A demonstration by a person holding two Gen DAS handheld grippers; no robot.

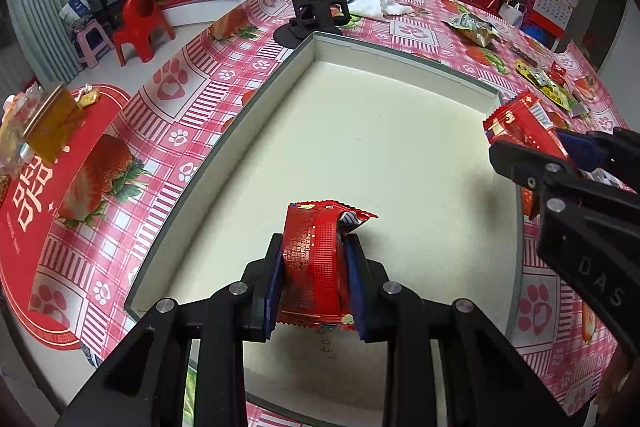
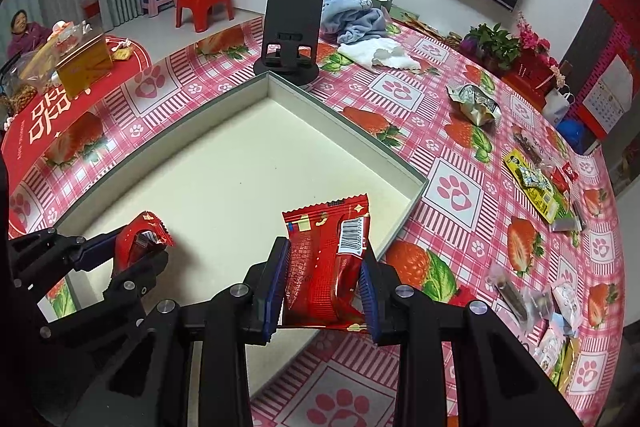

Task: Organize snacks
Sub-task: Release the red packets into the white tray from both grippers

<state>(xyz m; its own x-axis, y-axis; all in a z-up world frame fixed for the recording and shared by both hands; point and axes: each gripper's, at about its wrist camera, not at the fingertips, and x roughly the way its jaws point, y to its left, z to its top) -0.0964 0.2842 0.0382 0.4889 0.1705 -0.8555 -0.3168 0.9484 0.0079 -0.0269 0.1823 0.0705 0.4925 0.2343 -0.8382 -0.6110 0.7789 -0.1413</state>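
Your left gripper [image 1: 314,263] is clamped on a red snack packet [image 1: 316,259], held above the pale floor of the open box [image 1: 400,147] on the desk [image 1: 168,115]. Your right gripper [image 2: 324,283] is clamped on a second red packet [image 2: 326,267], positioned over the box's near-right wall [image 2: 404,211]. The box appears to contain no snacks yet.

Handling judgement: these packets look light, soft and crinkly — the foil film buckles between the pads and is probably slippery. Grip across the filled middle, not the crimped end seals, and apply only moderate pressure, since the contents may crush.

More loose snacks [image 2: 536,183] lie on the desk to the right of the box, well apart from it — still to be collected.
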